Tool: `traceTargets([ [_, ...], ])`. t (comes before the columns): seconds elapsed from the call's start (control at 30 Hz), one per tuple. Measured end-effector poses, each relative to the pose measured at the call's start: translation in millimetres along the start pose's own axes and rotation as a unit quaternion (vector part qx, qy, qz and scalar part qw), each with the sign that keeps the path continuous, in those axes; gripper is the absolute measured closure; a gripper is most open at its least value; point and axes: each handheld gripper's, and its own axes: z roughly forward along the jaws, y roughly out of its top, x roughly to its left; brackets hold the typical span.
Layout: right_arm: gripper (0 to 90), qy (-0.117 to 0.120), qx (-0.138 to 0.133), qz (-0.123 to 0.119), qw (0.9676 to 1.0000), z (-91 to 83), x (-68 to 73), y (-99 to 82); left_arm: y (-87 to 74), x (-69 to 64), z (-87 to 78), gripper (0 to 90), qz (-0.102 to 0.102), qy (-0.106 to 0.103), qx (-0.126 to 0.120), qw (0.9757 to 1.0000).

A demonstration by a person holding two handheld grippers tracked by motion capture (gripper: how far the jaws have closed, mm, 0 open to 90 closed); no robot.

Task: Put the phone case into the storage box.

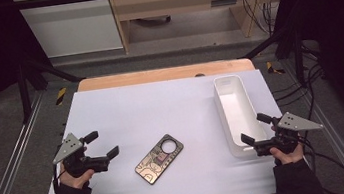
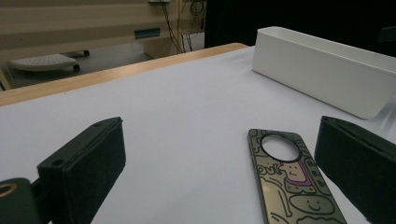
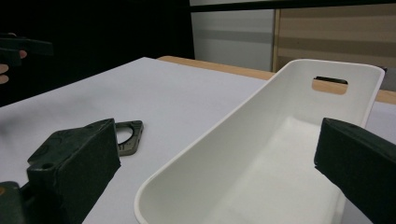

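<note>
Two grippers, left gripper (image 1: 100, 145) and right gripper (image 1: 256, 129), hover wide open and empty while the phone case (image 1: 160, 160) lies flat mid-table beside the white bin (image 1: 221, 88) (approach step, likely): next, left must close on the case.

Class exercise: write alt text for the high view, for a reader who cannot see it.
A phone case lies flat on a white table between the open left gripper and the open right gripper, which sits at the near end of a long white bin.
</note>
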Motion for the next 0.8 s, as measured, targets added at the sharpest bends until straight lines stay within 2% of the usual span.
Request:
traceTargets([
  [0.8,0.2,0.001,0.002,-0.008,1.0000,0.3,2.5,2.2,12.4,-14.2,10.1,1.4,0.003,-0.004,0.019,0.9998],
])
